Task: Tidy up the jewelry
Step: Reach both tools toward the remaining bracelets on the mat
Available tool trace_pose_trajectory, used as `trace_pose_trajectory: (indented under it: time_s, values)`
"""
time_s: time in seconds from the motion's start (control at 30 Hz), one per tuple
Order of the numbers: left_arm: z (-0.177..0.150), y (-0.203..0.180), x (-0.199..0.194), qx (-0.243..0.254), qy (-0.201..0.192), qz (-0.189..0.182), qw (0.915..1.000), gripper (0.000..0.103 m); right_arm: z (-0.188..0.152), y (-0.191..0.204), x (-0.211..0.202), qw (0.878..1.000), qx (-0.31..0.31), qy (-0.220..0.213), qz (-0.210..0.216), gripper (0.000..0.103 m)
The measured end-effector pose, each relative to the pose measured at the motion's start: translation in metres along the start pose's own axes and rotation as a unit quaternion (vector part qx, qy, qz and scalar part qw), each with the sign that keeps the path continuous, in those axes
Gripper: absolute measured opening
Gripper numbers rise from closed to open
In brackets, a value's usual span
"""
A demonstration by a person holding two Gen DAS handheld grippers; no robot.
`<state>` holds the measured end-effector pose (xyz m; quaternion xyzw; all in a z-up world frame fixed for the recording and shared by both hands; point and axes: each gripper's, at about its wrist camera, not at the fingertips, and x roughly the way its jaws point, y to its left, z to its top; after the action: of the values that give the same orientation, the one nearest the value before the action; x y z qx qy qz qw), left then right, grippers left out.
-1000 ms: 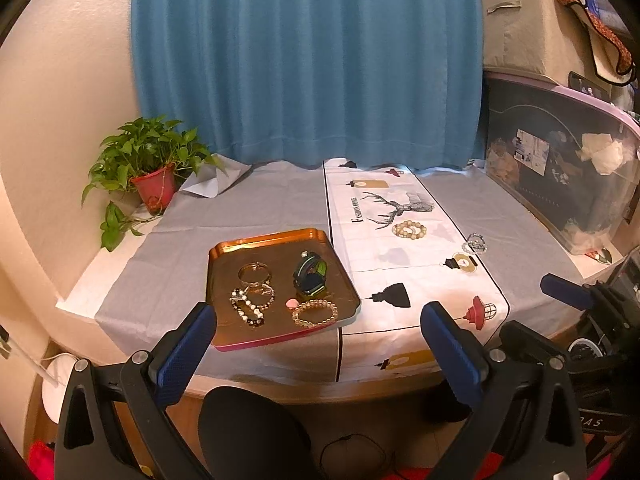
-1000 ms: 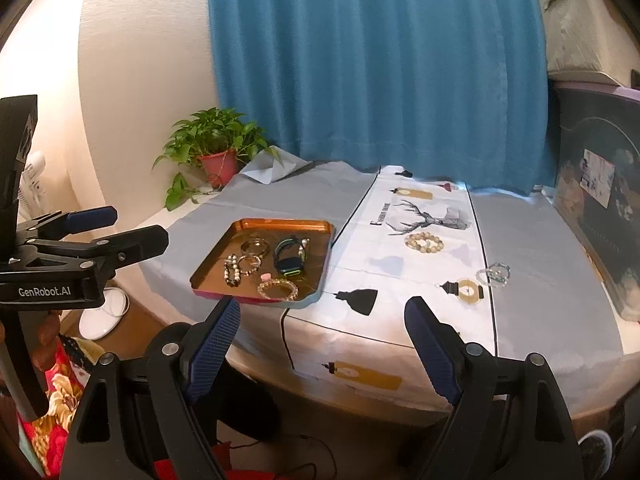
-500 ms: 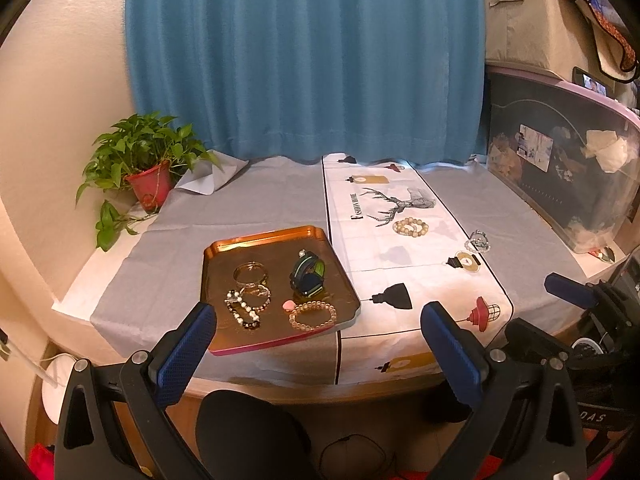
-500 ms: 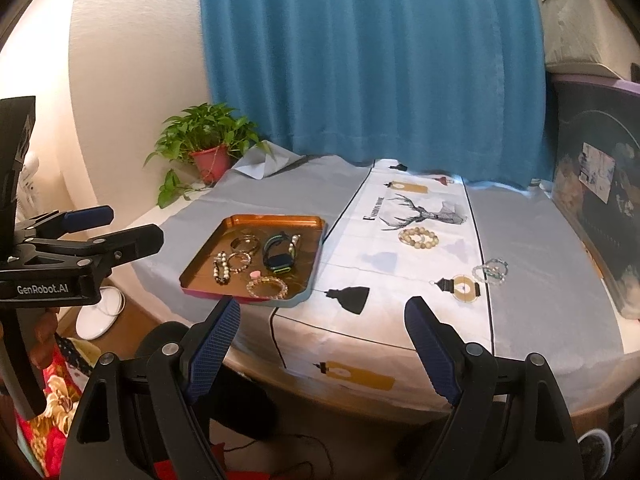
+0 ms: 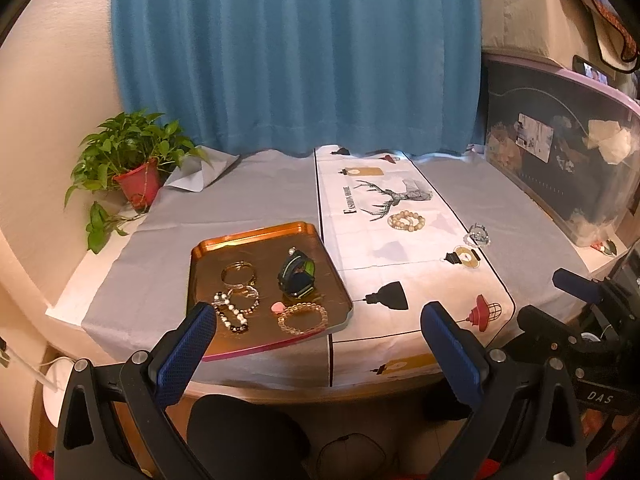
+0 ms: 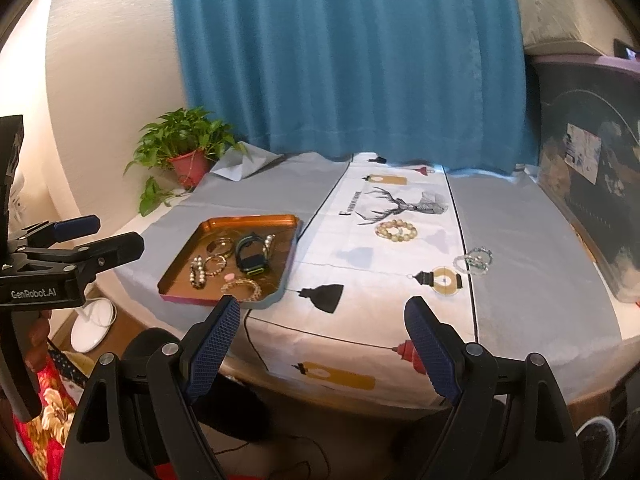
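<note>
We see a copper-coloured tray (image 5: 256,236) near the front edge of a table (image 5: 532,236), and we place everything else from it. Inside the tray lie a dark watch (image 5: 297,276) with a green strap, a gold bangle (image 5: 237,271), a black-and-white beaded bracelet (image 5: 230,312) and a pale beaded bracelet (image 5: 302,318) nearest the front rim. To the tray's right, on a white runner (image 5: 360,248) printed with a deer, rests a cream beaded bracelet (image 5: 406,221); further right, well apart from the tray, a clear beaded bracelet (image 5: 477,234) lies at the runner's edge. Behind and left of the tray stands a potted plant (image 5: 132,160), with a blue curtain (image 5: 296,56) behind the table.

Our left gripper (image 5: 318,334) hovers before the tray's front edge, jaws spread wide and holding nothing. Our right gripper (image 6: 322,330) hangs before the table to the tray's right, jaws likewise apart and empty.
</note>
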<state>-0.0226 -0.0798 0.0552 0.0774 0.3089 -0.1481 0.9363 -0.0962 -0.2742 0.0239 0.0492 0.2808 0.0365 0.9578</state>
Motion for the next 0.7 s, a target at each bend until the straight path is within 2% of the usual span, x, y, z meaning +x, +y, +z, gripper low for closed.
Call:
trace_pose_trajectory:
  time_s: [0.43,0.7]
  values:
    - [0.019,-0.019,0.041,-0.011,0.028,-0.025,0.9992,0.101,-0.002,-0.047,0.019,0.999,0.03,0.012,-0.036,0.085]
    - [0.04,-0.048,0.086,0.003,0.048,-0.041,0.998,0.101,-0.006,-0.094,0.047,0.995,0.059,0.033,-0.072,0.085]
